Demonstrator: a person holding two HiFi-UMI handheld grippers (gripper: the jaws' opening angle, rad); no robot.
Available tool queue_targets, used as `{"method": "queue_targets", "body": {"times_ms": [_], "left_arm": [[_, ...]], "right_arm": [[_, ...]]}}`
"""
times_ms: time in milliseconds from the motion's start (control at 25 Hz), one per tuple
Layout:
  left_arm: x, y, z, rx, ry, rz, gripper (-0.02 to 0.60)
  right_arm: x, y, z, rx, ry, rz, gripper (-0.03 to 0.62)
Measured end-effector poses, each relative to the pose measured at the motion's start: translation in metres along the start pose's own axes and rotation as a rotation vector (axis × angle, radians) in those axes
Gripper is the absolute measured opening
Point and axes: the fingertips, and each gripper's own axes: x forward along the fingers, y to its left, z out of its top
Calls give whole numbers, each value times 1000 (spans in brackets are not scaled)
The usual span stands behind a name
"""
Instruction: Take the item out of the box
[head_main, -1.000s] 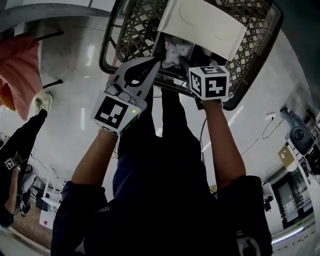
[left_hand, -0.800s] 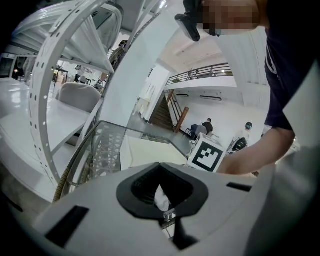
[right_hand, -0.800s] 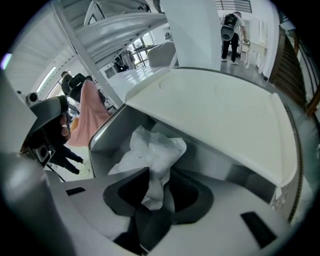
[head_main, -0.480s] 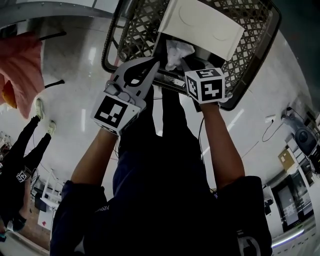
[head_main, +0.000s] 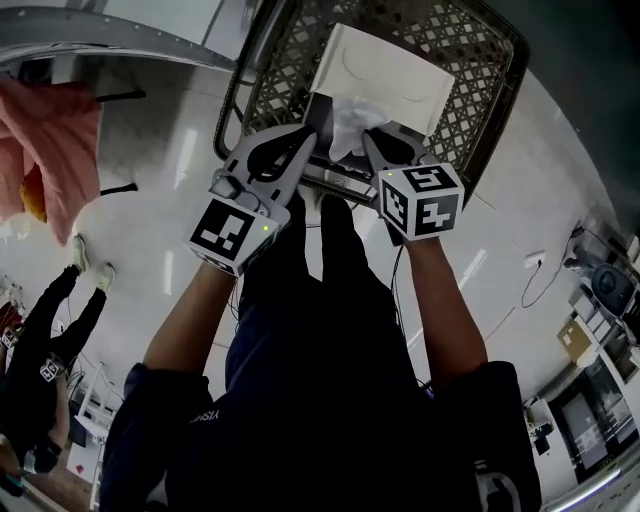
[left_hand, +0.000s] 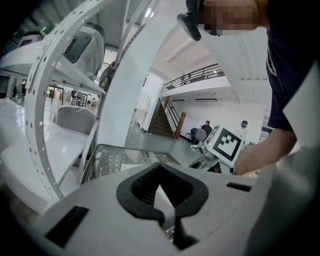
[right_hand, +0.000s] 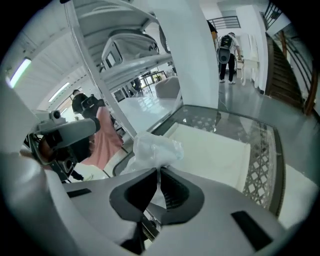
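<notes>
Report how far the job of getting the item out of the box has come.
Done: the white box lies open in the mesh basket. In hand: the right gripper has its jaws closing on the plastic-wrapped item, while the left gripper sits shut at the box's edge. Left: lifting the item out; it is not yet clear of the box.

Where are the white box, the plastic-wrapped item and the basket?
white box (head_main: 395, 75), head view, on its flat white panel.
plastic-wrapped item (right_hand: 152, 147), right gripper view, on the crumpled wrap.
basket (head_main: 465, 35), head view, on its lattice wall.
</notes>
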Motion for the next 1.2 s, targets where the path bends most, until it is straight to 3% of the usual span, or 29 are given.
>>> {"method": "queue_targets", "body": {"times_ms": [640, 1200], "left_arm": [[-47, -66, 182, 184, -245, 13, 6], [-84, -99, 267, 287, -376, 8, 6]], "right_arm": [[-178, 67, 158, -150, -434, 77, 40], [-285, 108, 225, -250, -720, 123, 40]]}}
